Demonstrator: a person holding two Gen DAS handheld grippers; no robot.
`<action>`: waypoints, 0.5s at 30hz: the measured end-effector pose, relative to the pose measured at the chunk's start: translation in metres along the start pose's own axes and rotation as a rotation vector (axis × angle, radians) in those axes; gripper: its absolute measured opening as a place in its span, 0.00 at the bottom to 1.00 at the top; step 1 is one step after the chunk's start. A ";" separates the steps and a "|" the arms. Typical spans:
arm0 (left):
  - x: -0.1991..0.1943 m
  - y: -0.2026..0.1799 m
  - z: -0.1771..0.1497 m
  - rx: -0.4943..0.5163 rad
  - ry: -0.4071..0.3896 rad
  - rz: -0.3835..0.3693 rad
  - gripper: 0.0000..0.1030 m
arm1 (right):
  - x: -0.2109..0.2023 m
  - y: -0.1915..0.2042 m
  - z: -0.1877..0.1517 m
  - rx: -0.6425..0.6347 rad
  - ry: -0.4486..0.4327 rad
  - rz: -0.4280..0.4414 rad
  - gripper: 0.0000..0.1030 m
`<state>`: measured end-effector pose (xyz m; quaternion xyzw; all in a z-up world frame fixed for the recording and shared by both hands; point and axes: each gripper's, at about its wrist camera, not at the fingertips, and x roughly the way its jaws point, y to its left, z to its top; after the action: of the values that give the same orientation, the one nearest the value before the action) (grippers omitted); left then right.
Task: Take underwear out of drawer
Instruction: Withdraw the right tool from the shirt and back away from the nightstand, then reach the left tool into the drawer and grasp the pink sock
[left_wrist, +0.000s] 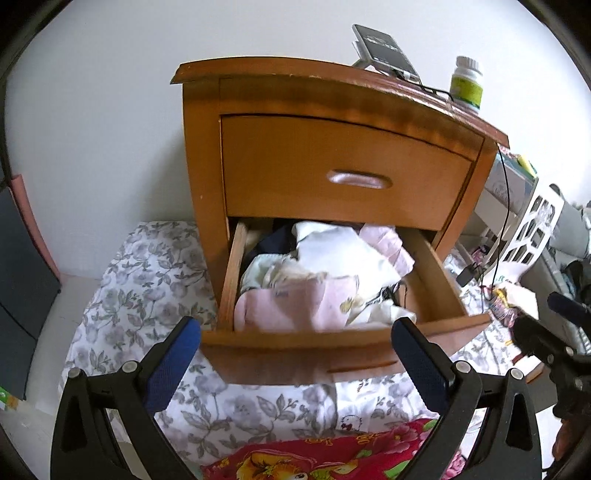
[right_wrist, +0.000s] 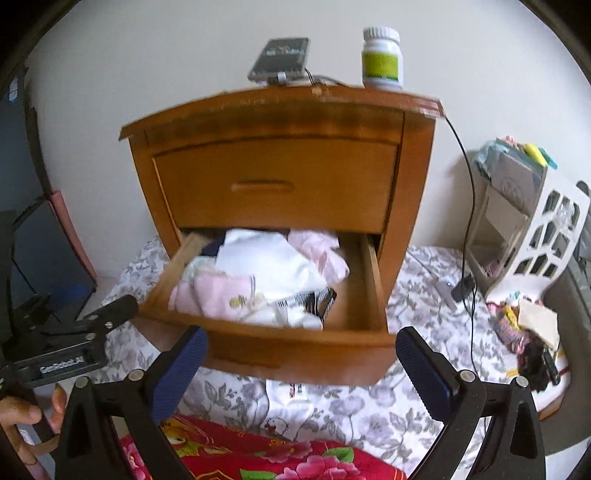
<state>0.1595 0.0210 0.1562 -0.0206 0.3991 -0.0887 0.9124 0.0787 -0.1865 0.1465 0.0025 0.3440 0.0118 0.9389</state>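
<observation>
I have both grippers in front of the nightstand (left_wrist: 332, 155). The left gripper (left_wrist: 295, 354) is spread wide and holds nothing; the right gripper (right_wrist: 301, 365) is the same. The lower drawer (right_wrist: 280, 343) is pulled out, just beyond my fingertips at 12 o'clock. The underwear (right_wrist: 258, 280) lies heaped inside it, pink and white, with a dark banded piece at about 3 o'clock of the heap; blur hides which garment it is. A bottle (right_wrist: 381, 59) stands on top.
</observation>
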 end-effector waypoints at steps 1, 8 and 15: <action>0.003 0.001 0.005 -0.005 0.010 -0.010 1.00 | 0.000 0.000 0.000 -0.001 -0.001 -0.004 1.00; 0.041 -0.002 0.027 0.000 0.147 -0.078 1.00 | 0.008 -0.011 -0.008 0.051 0.018 -0.036 1.00; 0.089 -0.002 0.038 -0.029 0.265 -0.052 0.98 | 0.019 -0.017 -0.023 0.046 0.029 -0.057 1.00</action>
<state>0.2465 0.0020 0.1178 -0.0323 0.5166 -0.1086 0.8487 0.0781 -0.2033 0.1165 0.0140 0.3579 -0.0226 0.9334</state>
